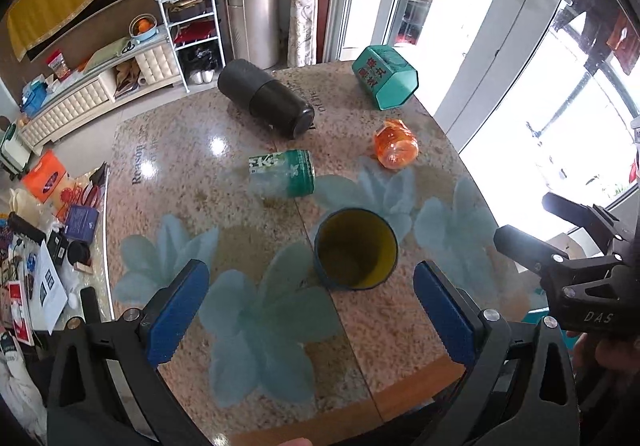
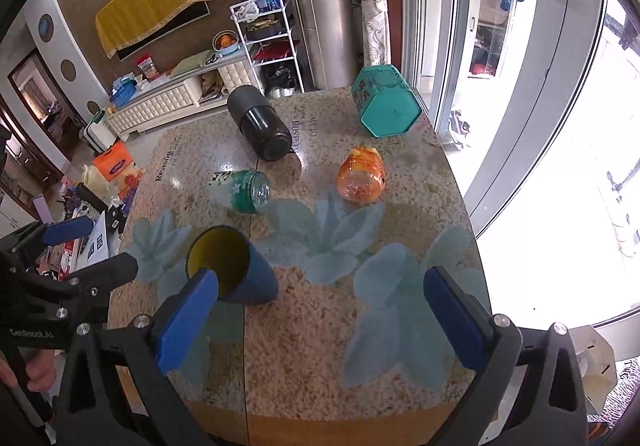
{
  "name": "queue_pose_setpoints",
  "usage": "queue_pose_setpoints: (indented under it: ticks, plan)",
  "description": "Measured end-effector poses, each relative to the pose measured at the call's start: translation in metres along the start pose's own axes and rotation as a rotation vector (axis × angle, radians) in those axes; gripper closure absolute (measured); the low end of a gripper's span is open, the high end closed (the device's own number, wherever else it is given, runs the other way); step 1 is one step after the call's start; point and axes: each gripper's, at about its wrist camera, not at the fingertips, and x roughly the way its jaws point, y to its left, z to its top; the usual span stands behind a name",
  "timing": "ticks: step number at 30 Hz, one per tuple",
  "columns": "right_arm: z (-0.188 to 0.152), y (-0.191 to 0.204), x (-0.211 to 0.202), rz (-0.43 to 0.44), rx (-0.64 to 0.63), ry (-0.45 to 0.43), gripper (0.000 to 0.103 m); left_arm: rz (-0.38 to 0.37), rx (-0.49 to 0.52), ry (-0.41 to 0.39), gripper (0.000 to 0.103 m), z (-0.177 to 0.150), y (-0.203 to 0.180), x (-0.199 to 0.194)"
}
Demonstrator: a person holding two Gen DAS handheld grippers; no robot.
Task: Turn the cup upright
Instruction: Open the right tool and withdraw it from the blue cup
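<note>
A dark blue cup (image 1: 356, 255) with a yellow inside stands upright, mouth up, on the speckled table (image 1: 192, 150). It also shows in the right wrist view (image 2: 234, 266). My left gripper (image 1: 312, 316) is open and empty, held above the table just short of the cup. My right gripper (image 2: 320, 320) is open and empty, to the right of the cup; its left fingertip (image 2: 188, 316) overlaps the cup's rim in the view. The right gripper also shows at the right edge of the left wrist view (image 1: 532, 230).
Lying on their sides beyond the cup are a black flask (image 1: 266, 98), a green-labelled clear jar (image 1: 282, 174), an orange plastic jar (image 1: 396, 144) and a teal hexagonal tin (image 1: 386, 78). A cluttered side table (image 1: 48, 246) stands to the left. A glass door is on the right.
</note>
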Motion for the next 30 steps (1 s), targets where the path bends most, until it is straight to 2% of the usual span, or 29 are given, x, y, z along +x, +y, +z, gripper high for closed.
queue_pose_setpoints:
  ticks: [5, 19, 30]
  plan:
    - [-0.001, 0.001, -0.002, 0.015, 0.007, 0.005, 0.000, 0.012, -0.008, 0.014, 0.000, -0.005, 0.003, -0.004]
    - [-0.003, 0.009, -0.004, 0.027, -0.014, -0.010, 0.000, 0.019, -0.017, -0.024, 0.000, -0.006, 0.004, -0.023]
    - [-0.003, 0.008, -0.007, 0.012, -0.010, -0.022, 0.000, -0.005, -0.013, -0.021, 0.000, -0.006, 0.003, -0.023]
